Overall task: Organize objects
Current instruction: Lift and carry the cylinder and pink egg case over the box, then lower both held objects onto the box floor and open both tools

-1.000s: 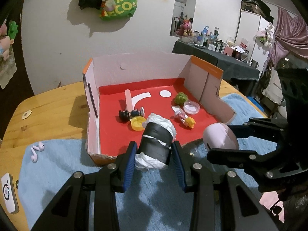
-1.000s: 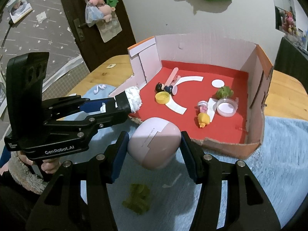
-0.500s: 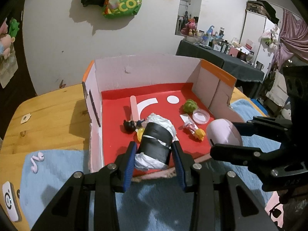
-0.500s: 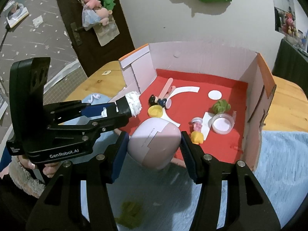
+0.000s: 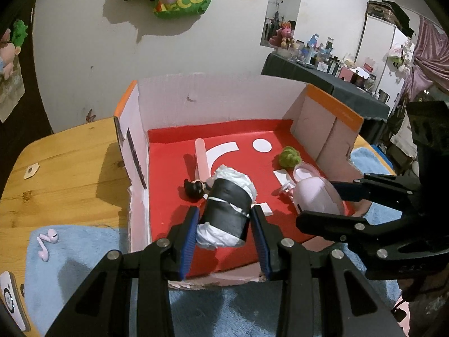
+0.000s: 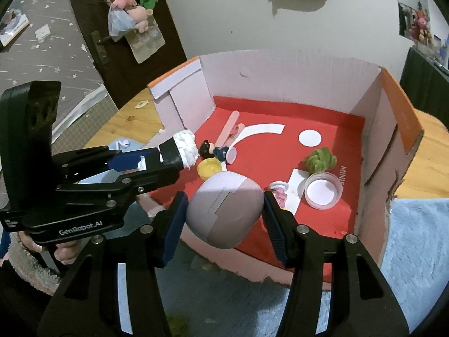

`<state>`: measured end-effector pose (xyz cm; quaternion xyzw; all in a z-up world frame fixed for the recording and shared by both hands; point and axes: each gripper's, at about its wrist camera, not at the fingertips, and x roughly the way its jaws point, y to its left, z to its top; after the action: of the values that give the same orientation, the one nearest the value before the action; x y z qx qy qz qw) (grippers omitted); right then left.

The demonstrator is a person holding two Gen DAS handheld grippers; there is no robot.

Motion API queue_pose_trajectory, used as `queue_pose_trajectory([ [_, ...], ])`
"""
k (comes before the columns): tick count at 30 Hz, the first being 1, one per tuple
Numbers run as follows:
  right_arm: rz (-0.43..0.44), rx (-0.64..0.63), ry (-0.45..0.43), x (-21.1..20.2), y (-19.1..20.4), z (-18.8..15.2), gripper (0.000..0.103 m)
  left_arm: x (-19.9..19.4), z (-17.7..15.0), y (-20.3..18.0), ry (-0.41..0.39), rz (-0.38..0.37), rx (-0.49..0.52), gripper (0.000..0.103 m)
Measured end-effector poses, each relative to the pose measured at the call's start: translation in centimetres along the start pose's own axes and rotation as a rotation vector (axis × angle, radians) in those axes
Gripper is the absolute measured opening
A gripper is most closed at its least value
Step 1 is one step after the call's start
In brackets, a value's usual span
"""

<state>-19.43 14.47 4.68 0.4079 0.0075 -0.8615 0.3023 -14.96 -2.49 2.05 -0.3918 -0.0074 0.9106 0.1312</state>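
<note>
My left gripper (image 5: 224, 230) is shut on a black roll stuffed with white tissue (image 5: 227, 210), held above the front of the red-floored cardboard box (image 5: 168, 196). My right gripper (image 6: 224, 210) is shut on a pale pink egg-shaped case (image 6: 224, 210), also over the box's front edge. The case shows in the left wrist view (image 5: 317, 193), and the roll in the right wrist view (image 6: 182, 151). The two grippers are side by side, left one to the left.
Inside the box lie a small black figure (image 6: 209, 148), a yellow cap (image 6: 209, 168), a pink stick (image 6: 228, 129), a green fuzzy ball (image 6: 320, 160), a clear round lid (image 6: 322, 191) and a small pink toy (image 6: 279, 193). Pink earbuds (image 5: 46, 243) lie on the blue cloth (image 5: 70, 252).
Both grippers have moved forward from the blue cloth to over the box's front part, each still holding its object.
</note>
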Motion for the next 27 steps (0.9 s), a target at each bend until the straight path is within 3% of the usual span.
queue_pose_trajectory([
  [16,0.003,0.031,0.113,3.4,-1.5,-0.5,0.052,2.6,-0.5,0.3,0.069,-0.003,0.008,0.039],
  [27,-0.047,0.035,0.120,3.6,-2.5,-0.4,0.052,4.0,-0.7,0.0,0.105,-0.012,0.007,0.039],
])
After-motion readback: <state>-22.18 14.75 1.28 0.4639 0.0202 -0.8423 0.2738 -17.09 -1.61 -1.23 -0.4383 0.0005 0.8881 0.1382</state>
